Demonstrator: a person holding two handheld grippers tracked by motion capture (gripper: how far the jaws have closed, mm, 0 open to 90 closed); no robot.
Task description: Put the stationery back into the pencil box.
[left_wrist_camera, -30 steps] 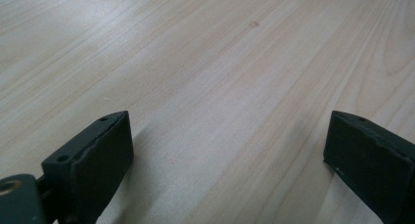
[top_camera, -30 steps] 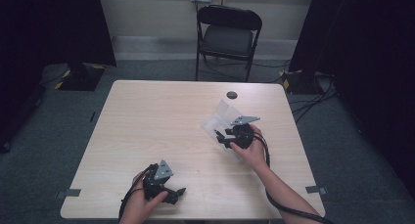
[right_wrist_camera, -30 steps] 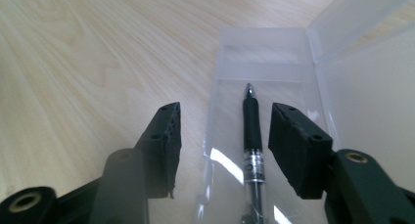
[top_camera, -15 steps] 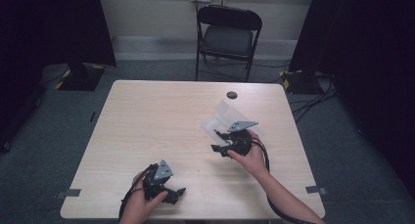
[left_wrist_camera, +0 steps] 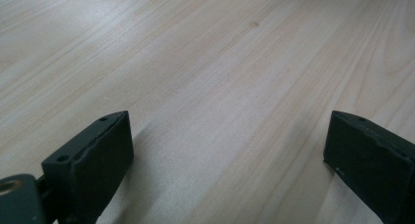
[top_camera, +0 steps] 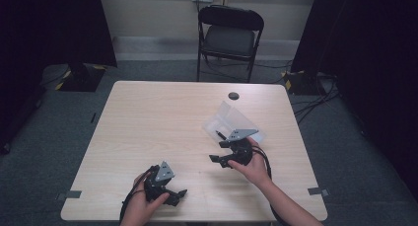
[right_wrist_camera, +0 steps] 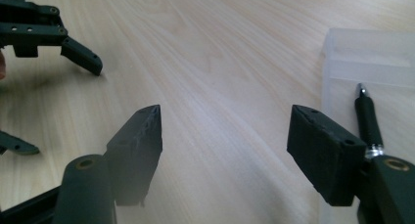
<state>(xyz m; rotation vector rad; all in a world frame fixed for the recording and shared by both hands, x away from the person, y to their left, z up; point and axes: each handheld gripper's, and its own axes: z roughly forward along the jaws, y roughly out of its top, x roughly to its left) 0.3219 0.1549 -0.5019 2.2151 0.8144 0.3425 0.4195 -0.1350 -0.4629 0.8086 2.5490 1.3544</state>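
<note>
A: Pale wood table (top_camera: 162,117), dim room, dark curtains on both sides, a black folding chair (top_camera: 229,36) beyond the far edge.

B: The thing in hand?

A: Black pen (right_wrist_camera: 368,122), lying on a clear plastic sleeve (top_camera: 244,121) at the table's right half. From the high view the pen (top_camera: 220,134) pokes out at the sleeve's near-left edge.

B: And the right gripper?

A: Right gripper (top_camera: 226,151) sits just on the near side of the sleeve, close to the pen but apart from it. In the right gripper view the pen lies beside the right-hand jaw, outside the gap, not between the jaws. Jaws wide apart, just been opening, bare wood between them (nothing gripped).

B: Left side?

A: Left gripper (top_camera: 178,196) low at the near edge, well apart from pen and sleeve. Jaws spread wide over bare table, holding nothing.

B: Anything else?

A: Small dark round disc (top_camera: 233,95) near the far edge, beyond the sleeve.
</note>
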